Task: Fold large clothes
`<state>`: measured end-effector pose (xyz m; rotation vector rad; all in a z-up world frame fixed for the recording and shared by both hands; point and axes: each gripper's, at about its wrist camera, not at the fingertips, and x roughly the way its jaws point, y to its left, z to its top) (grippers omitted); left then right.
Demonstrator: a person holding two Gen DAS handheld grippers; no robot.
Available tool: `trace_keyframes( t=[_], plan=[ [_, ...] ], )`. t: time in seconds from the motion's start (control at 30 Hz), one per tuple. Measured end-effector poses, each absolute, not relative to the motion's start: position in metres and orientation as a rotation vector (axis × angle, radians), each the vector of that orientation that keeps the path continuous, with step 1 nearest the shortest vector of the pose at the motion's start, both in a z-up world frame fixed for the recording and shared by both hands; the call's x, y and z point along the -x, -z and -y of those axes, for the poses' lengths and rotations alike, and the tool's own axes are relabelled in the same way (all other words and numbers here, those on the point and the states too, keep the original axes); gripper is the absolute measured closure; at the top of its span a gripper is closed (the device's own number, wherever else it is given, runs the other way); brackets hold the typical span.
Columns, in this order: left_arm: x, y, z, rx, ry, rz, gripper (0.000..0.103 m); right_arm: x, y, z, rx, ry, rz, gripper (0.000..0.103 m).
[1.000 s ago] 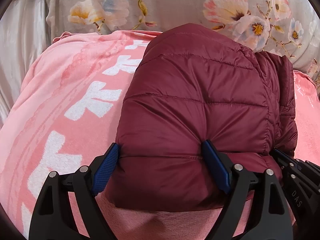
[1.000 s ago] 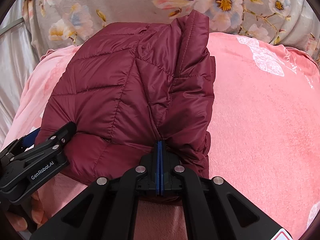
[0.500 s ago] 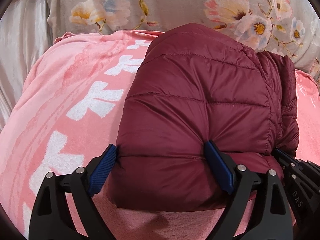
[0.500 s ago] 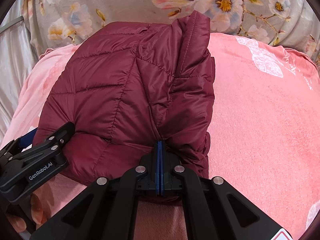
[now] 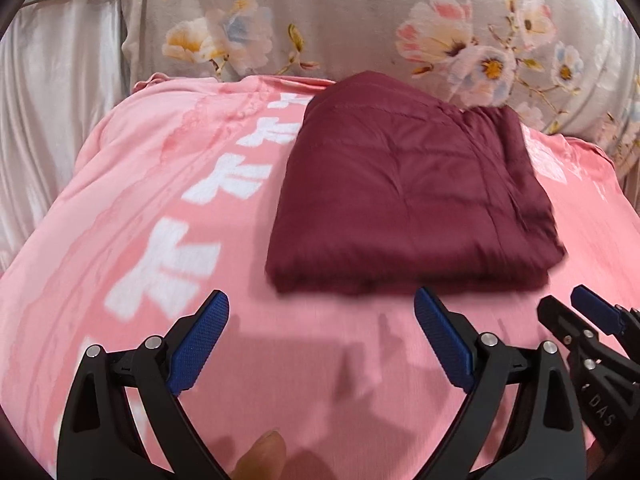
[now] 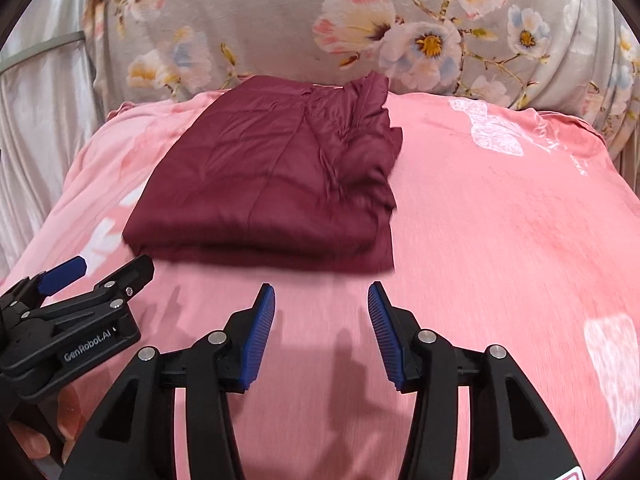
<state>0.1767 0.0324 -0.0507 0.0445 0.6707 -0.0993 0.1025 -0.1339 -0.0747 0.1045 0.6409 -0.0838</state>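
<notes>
A dark red quilted jacket (image 5: 412, 196) lies folded into a flat rectangle on the pink blanket (image 5: 168, 208); it also shows in the right wrist view (image 6: 276, 184). My left gripper (image 5: 320, 332) is open and empty, a short way in front of the jacket's near edge. My right gripper (image 6: 322, 324) is open and empty, also just in front of the near edge. Each gripper shows at the side of the other's view, the right one (image 5: 592, 320) and the left one (image 6: 80, 280).
The pink blanket (image 6: 500, 220) with white print covers the bed. A grey floral pillow (image 5: 360, 20) runs along the back behind the jacket. A shiny grey curtain (image 5: 52, 120) hangs at the left. Pink blanket stretches to the right of the jacket.
Both grippers have let go of the jacket and pulled back toward me. The right gripper has opened. The jacket has dropped from its raised bulge and lies flat.
</notes>
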Motion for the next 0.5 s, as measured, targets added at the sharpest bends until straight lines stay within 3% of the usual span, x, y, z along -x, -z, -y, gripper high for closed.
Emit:
trace_keyframes(
  t=[0.27,0.5],
  plan=[
    [-0.134,0.051,-0.027,-0.068,0.100,-0.629,0.011,-0.071,0.074,0.121,-0.076,0.138,-0.601,0.047],
    [-0.129,0.051,-0.025,-0.069,0.088,-0.613,0.011,-0.080,0.080,0.128,-0.100,0.162,-0.655,0.046]
  ],
)
